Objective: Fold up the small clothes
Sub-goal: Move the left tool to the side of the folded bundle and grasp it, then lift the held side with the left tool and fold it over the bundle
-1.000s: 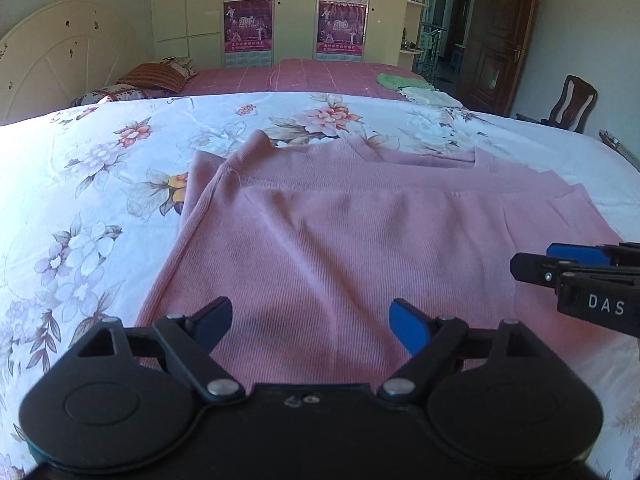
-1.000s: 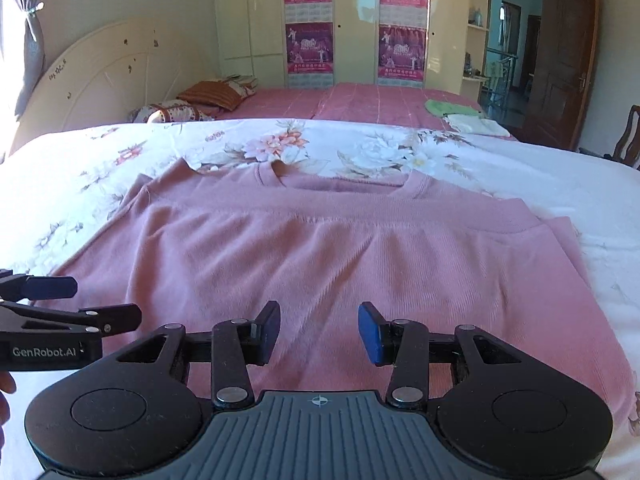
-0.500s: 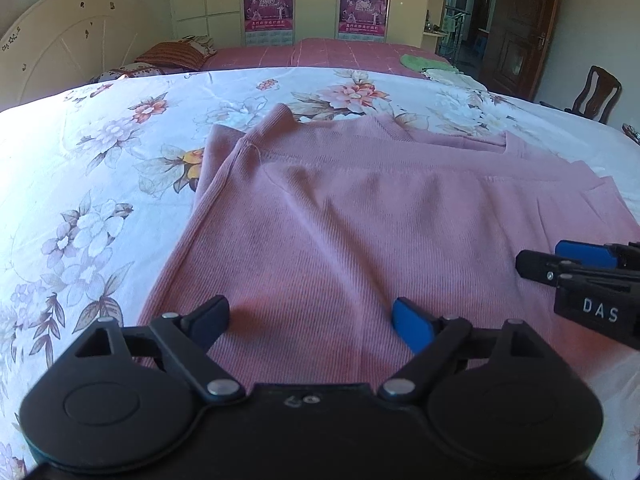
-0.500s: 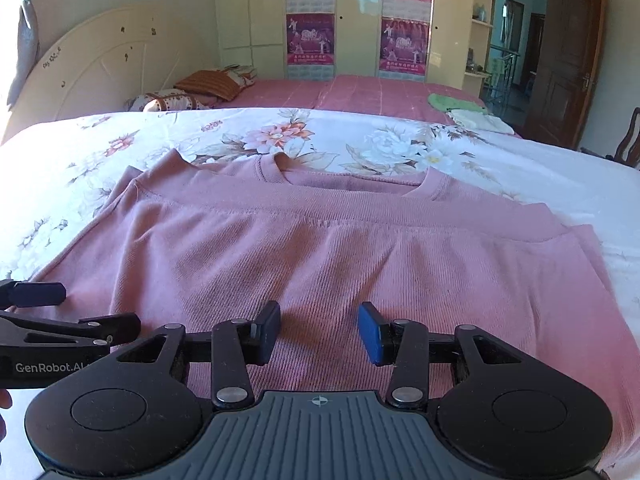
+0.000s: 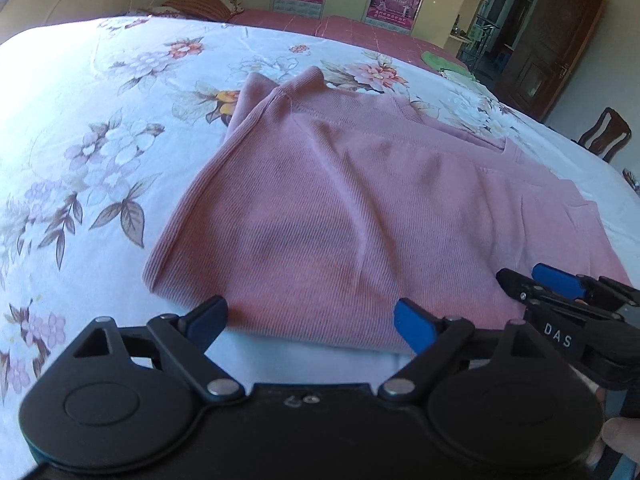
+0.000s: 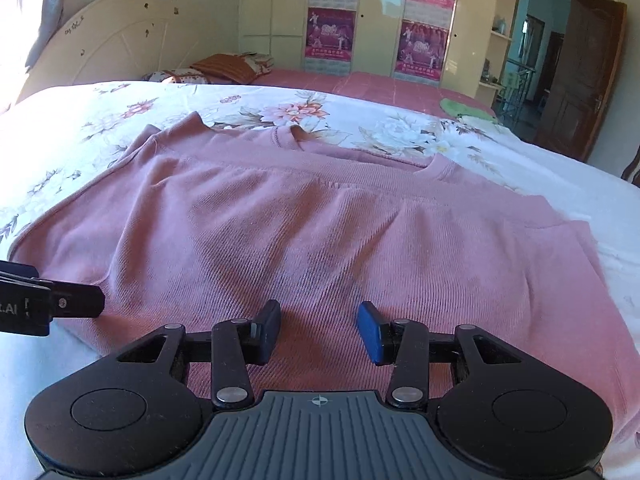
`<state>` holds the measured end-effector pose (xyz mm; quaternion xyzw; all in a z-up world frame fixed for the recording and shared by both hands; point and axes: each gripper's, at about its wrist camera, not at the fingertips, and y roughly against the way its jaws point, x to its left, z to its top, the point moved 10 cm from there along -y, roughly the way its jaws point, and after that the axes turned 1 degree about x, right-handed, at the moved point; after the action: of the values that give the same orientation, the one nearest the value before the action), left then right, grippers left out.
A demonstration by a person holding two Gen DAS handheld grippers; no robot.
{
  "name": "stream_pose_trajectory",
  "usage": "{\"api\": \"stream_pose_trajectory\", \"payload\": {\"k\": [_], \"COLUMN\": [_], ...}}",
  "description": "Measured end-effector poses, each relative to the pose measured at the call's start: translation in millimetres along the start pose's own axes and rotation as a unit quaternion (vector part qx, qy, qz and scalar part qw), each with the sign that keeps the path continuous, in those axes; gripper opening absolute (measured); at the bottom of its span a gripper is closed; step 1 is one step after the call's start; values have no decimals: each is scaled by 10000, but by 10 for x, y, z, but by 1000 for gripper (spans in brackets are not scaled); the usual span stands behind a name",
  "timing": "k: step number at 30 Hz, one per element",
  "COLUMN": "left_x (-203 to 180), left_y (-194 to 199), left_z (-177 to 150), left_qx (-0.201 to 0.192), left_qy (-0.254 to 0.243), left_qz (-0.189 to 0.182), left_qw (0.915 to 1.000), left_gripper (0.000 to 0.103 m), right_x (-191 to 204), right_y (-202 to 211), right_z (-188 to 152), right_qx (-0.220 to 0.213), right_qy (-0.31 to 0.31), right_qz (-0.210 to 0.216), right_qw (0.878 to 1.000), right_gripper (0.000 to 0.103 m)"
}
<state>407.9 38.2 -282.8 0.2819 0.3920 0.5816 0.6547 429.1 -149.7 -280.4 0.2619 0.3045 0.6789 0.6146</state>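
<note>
A pink ribbed sweater (image 5: 360,208) lies flat on the floral bedsheet (image 5: 92,128), neckline away from me and sleeves folded in. My left gripper (image 5: 310,318) stands open wide just over the sweater's near hem by its left corner; the hem edge shows between its blue pads, which do not press it. In the right wrist view the same sweater (image 6: 320,232) fills the middle. My right gripper (image 6: 320,328) hovers low over the cloth near the hem, partly open, with nothing pinched. Each gripper shows in the other's view: right gripper (image 5: 560,284), left gripper (image 6: 72,304).
White sheet (image 6: 560,184) borders the sweater on all sides. Behind it is a pink-covered bed (image 6: 360,84) with pillows (image 6: 228,66) and a green cloth (image 6: 464,110). A wardrobe with posters (image 6: 332,36), a wooden door (image 5: 552,52) and a chair (image 5: 604,136) stand further back.
My left gripper has slid towards the sweater's near left corner and rolled; the hem edge and white sheet now show between its fingers. The right gripper has sunk slightly towards the cloth.
</note>
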Motion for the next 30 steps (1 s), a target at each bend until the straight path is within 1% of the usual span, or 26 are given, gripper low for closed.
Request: {"api": "stream_pose_trajectory", "payload": {"k": [3, 5, 7, 9, 11, 15, 18, 19, 20, 23, 26, 28, 29, 30], "left_x": [57, 83, 109, 140, 162, 169, 206, 223, 246, 315, 349, 339, 330, 338], "left_y": [29, 53, 78, 67, 44, -40, -116, -147, -172, -258, -323, -351, -351, -333], "left_z": [-116, -159, -178, -174, -154, -57, 33, 59, 86, 177, 253, 301, 309, 283], "left_qx": [197, 193, 127, 74, -8, -223, -456, -513, -592, -790, -968, -1043, -1027, -964], "left_qy": [332, 481, 766, 1192, 1508, 1975, 2409, 2504, 2606, 2871, 3044, 3091, 3107, 3154], "left_qz": [-121, -202, -402, -649, -815, -1232, -1516, -1580, -1649, -1843, -1877, -1836, -1818, -1785], "left_qw": [9992, 9985, 9962, 9907, 9852, 9723, 9576, 9538, 9494, 9367, 9288, 9273, 9273, 9270], "left_gripper": [90, 90, 90, 90, 92, 91, 82, 73, 68, 61, 60, 60, 56, 49], "right_x": [-36, -50, -63, -67, -76, -87, -88, -88, -87, -93, -99, -97, -91, -84], "right_y": [53, 68, 88, 102, 108, 111, 110, 106, 107, 124, 153, 147, 134, 117], "right_z": [-3, -25, -53, -81, -100, -124, -116, -112, -108, -67, 24, 100, 134, 155], "right_qx": [-18, -2, 13, 30, 27, 26, 6, -2, -14, -96, -228, -283, -295, -285], "right_qy": [-234, -262, -308, -341, -344, -388, -385, -385, -386, -418, -437, -417, -400, -380], "right_qz": [129, 152, 175, 196, 190, 205, 211, 215, 220, 240, 247, 245, 257, 264], "right_qw": [9996, 9995, 9994, 9992, 9992, 9990, 9990, 9990, 9990, 9988, 9985, 9984, 9984, 9985], "right_gripper": [43, 43, 43, 43, 43, 43, 43, 43, 43, 43, 43, 43, 43, 43]}}
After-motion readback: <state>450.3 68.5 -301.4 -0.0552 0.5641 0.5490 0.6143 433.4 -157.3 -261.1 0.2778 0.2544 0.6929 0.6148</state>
